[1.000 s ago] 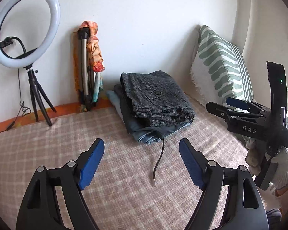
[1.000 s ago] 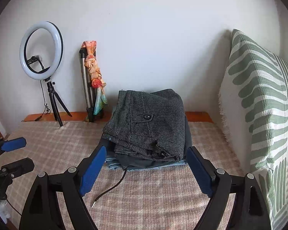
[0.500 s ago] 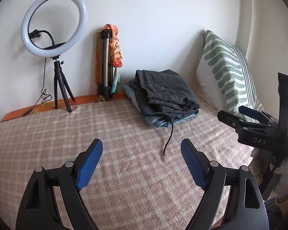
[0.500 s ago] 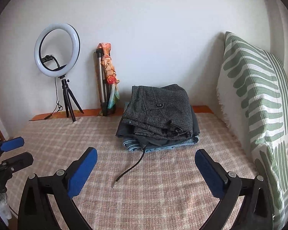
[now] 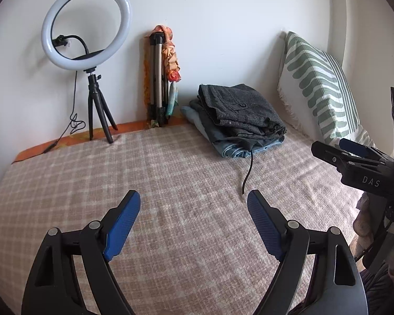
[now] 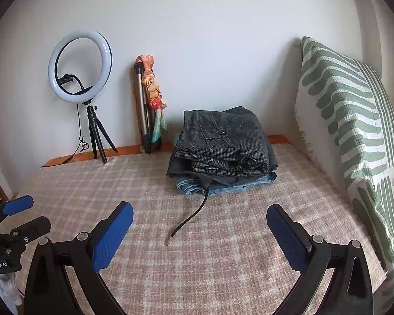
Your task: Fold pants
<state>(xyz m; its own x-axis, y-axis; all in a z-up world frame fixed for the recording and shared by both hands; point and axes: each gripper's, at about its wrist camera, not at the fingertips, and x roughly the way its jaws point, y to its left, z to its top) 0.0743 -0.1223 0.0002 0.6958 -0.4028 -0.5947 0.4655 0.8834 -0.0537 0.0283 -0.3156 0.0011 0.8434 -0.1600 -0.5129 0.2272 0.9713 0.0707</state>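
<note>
Blue-padded fingers of the left gripper (image 5: pixel 193 210) stand spread wide, level above the checked blanket (image 5: pixel 170 183), holding nothing. Right gripper (image 6: pixel 199 220) hovers likewise, jaws wide apart and empty. Beyond them a black drawstring (image 6: pixel 189 218) trails from the folded pants stack (image 6: pixel 223 152), grey tweed pair topmost, near the wall, between a folded tripod (image 6: pixel 144 110) and a striped pillow (image 6: pixel 354 120).

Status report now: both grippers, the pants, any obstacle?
Left gripper open, empty, above the blanket. Right gripper open, empty. Folded pants stacked by the wall, untouched. Black cord trails from the stack toward the grippers.
</note>
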